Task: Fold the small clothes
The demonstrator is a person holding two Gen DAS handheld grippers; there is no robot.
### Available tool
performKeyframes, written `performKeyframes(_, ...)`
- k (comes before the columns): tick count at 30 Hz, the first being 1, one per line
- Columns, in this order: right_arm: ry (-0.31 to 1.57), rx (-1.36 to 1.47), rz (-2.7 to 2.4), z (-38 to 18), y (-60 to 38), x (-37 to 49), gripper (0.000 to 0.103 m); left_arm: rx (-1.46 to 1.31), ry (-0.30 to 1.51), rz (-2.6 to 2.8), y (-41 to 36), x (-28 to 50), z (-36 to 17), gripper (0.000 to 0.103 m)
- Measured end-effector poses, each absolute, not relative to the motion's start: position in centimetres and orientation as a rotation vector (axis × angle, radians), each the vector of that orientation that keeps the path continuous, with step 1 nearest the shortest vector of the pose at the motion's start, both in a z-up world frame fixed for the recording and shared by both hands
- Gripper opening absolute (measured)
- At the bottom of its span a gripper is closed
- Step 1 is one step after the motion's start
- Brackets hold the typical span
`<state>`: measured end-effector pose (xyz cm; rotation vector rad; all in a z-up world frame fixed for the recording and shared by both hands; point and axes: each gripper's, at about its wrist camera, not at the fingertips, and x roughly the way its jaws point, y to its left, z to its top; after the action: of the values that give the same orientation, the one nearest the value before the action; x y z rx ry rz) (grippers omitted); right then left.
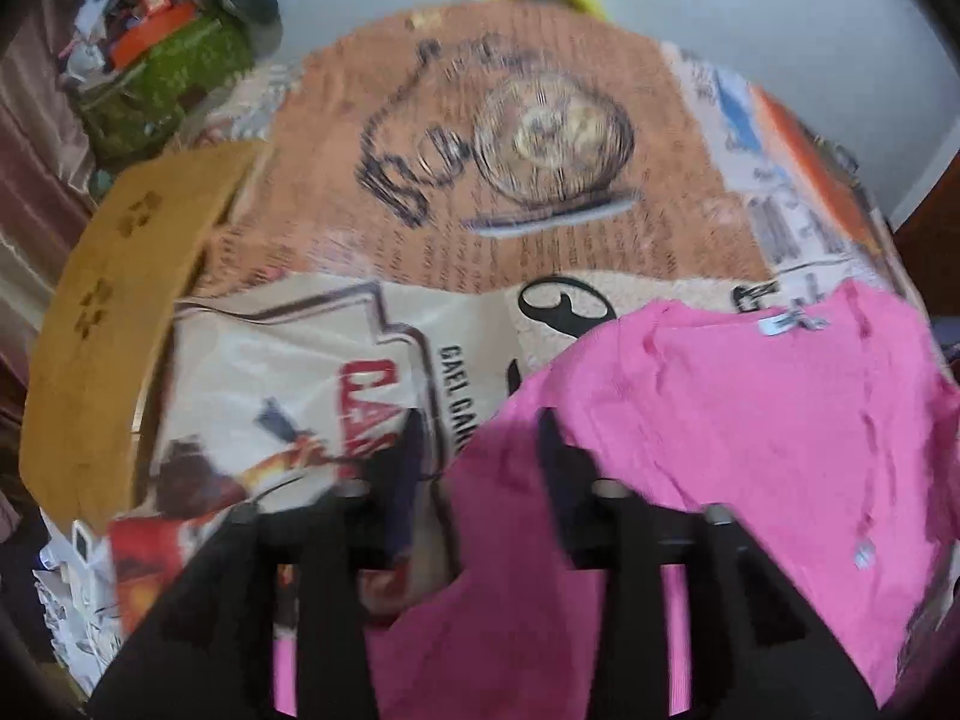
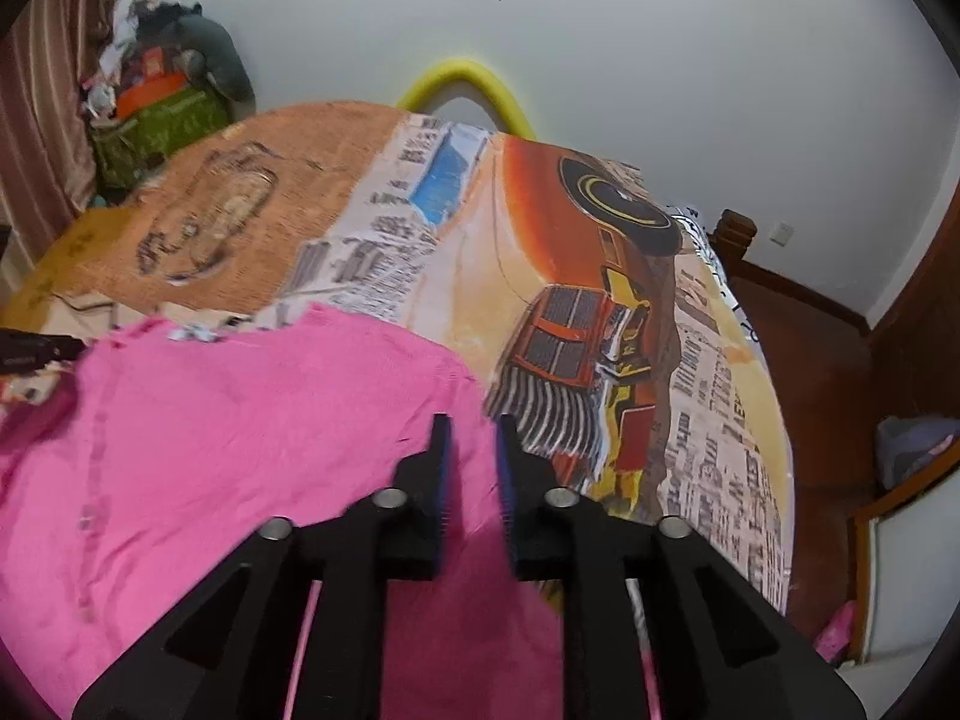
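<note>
Blurrily, both grippers' fingers (image 1: 414, 438) (image 2: 441, 450) stand apart, empty, hiding parts of the pink top (image 2: 210, 438).

You see a pink knit top (image 2: 210, 450) of soft matt cloth, a printed cloth bedspread (image 2: 540, 252), and matt black plastic claws (image 2: 474, 480).

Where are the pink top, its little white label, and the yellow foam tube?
pink top (image 2: 240, 420): right wrist view, middle of the cloth.
white label (image 1: 774, 324): left wrist view, at the top's neckline.
yellow foam tube (image 2: 462, 75): right wrist view, top of its arch.
</note>
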<state>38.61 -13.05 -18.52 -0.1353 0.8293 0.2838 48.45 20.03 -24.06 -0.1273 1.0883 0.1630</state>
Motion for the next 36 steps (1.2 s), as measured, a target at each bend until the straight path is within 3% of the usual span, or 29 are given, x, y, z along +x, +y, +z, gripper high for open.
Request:
performKeyframes(1,0.817,-0.124,0.298,-17.9,-13.0,37.9,0.030,-0.134,1.069,0.162,20.3,47.6,-23.2,0.056)
performKeyframes(4,0.771,-0.136,0.329,-16.2,-12.3,35.7,0.039,-0.155,1.025,0.171,22.1,43.9,-20.6,0.061)
performKeyframes(10,0.730,-0.139,0.402,-14.0,-10.4,31.9,0.050,-0.192,1.009,0.259,26.5,36.4,-18.8,0.066)
performKeyframes(24,0.856,-0.242,0.467,-18.7,-6.4,27.0,0.052,-0.508,1.134,0.241,31.7,29.6,-27.5,0.066)
performKeyframes(25,0.863,-0.243,0.467,-18.9,-6.3,26.7,0.052,-0.474,1.128,0.247,31.3,29.8,-27.5,0.064)
performKeyframes(26,0.875,-0.243,0.467,-19.1,-6.3,26.6,0.052,-0.426,1.121,0.268,30.8,30.0,-27.5,0.053)
performKeyframes(28,0.882,-0.239,0.466,-19.3,-6.5,26.4,0.052,-0.332,1.120,0.311,30.0,30.4,-27.8,0.040)
performKeyframes(29,0.881,-0.237,0.465,-19.3,-6.6,26.3,0.052,-0.307,1.113,0.312,29.7,30.4,-27.7,0.025)
performKeyframes(31,0.878,-0.233,0.459,-19.2,-6.8,26.0,0.052,-0.268,1.105,0.313,29.2,30.3,-27.5,0.005)
performKeyframes(36,0.870,-0.195,0.446,-18.7,-7.7,25.9,0.052,-0.234,1.091,0.330,28.5,30.7,-25.5,0.005)
